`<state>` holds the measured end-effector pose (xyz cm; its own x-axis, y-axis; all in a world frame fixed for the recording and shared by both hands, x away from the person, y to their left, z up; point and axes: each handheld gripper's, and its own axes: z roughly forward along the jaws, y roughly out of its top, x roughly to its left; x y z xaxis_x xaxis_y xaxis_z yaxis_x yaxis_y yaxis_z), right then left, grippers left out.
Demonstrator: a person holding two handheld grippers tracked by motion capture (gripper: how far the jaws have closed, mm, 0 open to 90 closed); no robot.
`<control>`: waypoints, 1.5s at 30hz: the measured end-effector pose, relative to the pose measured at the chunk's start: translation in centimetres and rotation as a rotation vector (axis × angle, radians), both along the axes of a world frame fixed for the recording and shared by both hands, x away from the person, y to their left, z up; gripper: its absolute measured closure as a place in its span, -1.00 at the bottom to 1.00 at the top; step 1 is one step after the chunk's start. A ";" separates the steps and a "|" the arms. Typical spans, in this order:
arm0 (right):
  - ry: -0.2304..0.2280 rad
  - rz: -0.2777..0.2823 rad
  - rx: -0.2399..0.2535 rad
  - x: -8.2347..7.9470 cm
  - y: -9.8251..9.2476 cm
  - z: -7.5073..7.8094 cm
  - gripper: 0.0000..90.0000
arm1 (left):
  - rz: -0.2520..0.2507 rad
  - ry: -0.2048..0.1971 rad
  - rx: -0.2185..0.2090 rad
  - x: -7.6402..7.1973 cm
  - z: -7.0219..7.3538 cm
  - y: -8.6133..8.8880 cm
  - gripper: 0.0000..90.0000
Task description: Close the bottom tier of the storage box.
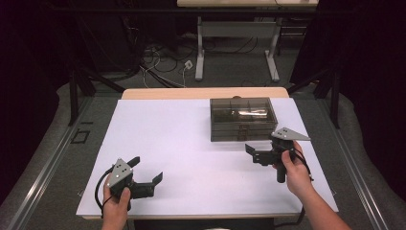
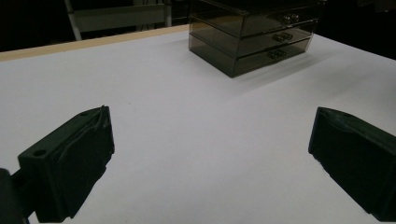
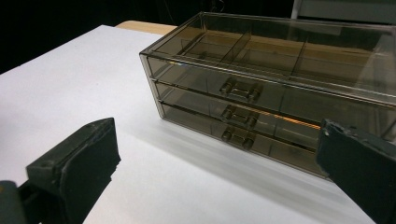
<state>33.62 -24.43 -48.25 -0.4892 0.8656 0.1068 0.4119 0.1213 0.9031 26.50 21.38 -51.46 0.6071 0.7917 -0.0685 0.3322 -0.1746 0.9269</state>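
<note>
Drawer box [image 3: 275, 100] | three handled drawers, right gripper view | both claws gaping, empty

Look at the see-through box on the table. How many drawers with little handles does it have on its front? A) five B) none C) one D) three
D: in the right gripper view the smoky clear drawer box shows three drawers stacked one above the other, and each has its own small handle, the top handle, the middle one and the bottom one.
</note>
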 end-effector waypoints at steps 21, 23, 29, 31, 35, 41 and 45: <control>-0.045 0.175 -0.062 -3.9 2.1 -3.3 -1.00 | -0.017 0.000 -0.001 -0.1 0.0 -0.3 -0.99; -0.034 0.195 -0.059 -4.2 2.4 -3.7 -1.00 | -0.017 0.001 -0.002 -0.2 0.0 -0.3 -0.99; -0.005 0.234 -0.097 -4.5 3.1 -4.7 -1.00 | -0.021 -0.001 0.004 -0.2 0.0 -0.4 -0.99; 0.004 0.244 -0.095 -4.5 3.3 -4.9 -1.00 | -0.022 0.000 0.005 -0.2 0.0 -0.4 -0.99; 0.015 0.256 -0.118 -4.4 3.5 -5.4 -1.00 | -0.020 0.002 0.003 -0.1 0.0 -0.4 -0.99; 0.038 0.267 -0.133 -4.3 3.6 -5.6 -1.00 | -0.023 0.003 0.006 -0.1 0.0 -0.4 -0.99; 0.055 0.277 -0.139 -4.3 3.7 -5.8 -1.00 | -0.024 0.004 0.011 -0.1 -0.1 -0.4 -0.99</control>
